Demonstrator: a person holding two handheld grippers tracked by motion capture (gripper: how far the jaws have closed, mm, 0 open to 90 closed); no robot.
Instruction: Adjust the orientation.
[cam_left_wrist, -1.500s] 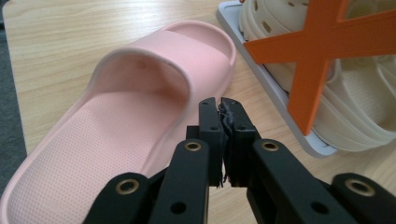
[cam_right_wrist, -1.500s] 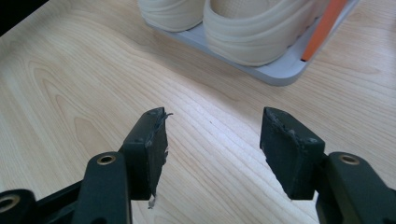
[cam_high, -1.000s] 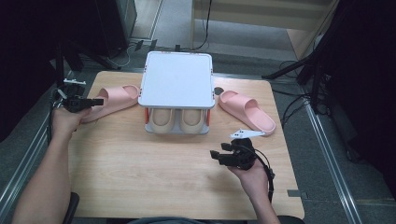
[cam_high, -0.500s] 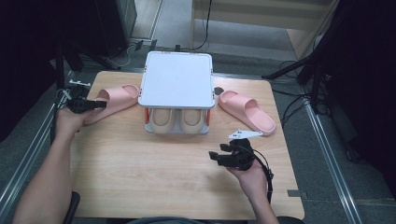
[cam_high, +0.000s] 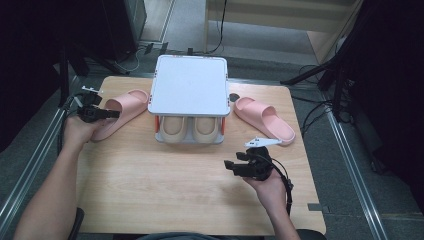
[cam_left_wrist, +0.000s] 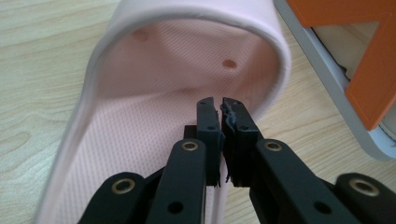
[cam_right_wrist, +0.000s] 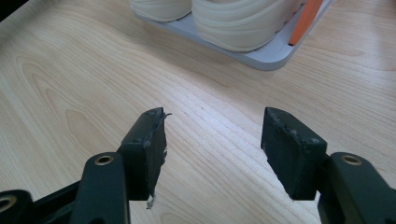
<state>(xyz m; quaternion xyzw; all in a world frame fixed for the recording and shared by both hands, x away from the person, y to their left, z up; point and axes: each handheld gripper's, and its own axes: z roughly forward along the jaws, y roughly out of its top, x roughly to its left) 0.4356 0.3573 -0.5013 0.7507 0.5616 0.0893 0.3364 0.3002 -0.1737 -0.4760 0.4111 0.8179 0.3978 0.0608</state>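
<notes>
A: How is the left hand set?

B: The forearm comes up along the table's left edge, and the left gripper (cam_high: 104, 114) points level toward the shoe rack (cam_high: 189, 86). Its jaws are together, with nothing pinched between them in the left gripper view; they hang over the heel end of the left pink slipper (cam_left_wrist: 154, 116), and I can't tell if they touch it.

A: And the slipper itself?

B: Pale pink, soft-looking, with a fine dimpled footbed and a raised rim (two small round marks near the strap). It lies sole-down on the wooden table (cam_high: 165, 185), just left of the rack, its long axis slanting, toe up toward the rack's back corner, heel toward the hand.

A: The other hand?

B: The right gripper (cam_high: 233, 166) rests low over bare wood in front of the rack, jaws wide apart and empty. A second pink slipper (cam_high: 265, 119) lies right of the rack.
</notes>
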